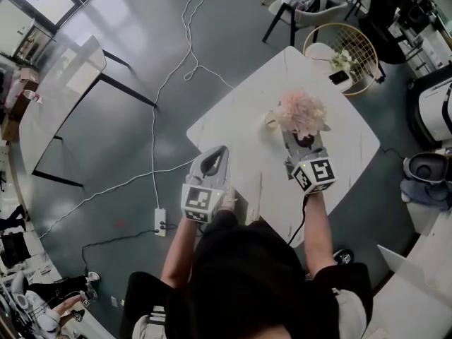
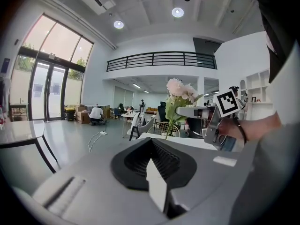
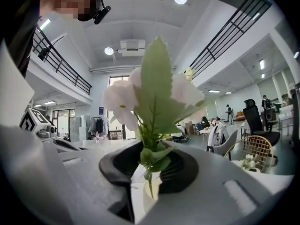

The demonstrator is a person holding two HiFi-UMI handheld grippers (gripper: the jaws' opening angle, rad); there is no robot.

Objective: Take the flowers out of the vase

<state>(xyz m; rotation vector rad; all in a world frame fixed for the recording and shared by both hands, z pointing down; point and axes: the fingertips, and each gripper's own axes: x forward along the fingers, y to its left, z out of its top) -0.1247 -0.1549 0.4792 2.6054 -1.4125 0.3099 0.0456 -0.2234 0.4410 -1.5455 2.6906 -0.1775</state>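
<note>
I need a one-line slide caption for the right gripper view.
Right gripper grips a bunch of pink flowers by its stem.

Pale pink flowers (image 1: pixel 301 111) with green leaves (image 3: pixel 157 95) and green stem (image 3: pixel 149 186); plain white tabletop (image 1: pixel 233 129); dark grey floor (image 1: pixel 127 140).

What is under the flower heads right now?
Green stems run down into the right gripper, whose jaws grip them. From the head view the flowers cover whatever stands on the white table beneath them.
</note>
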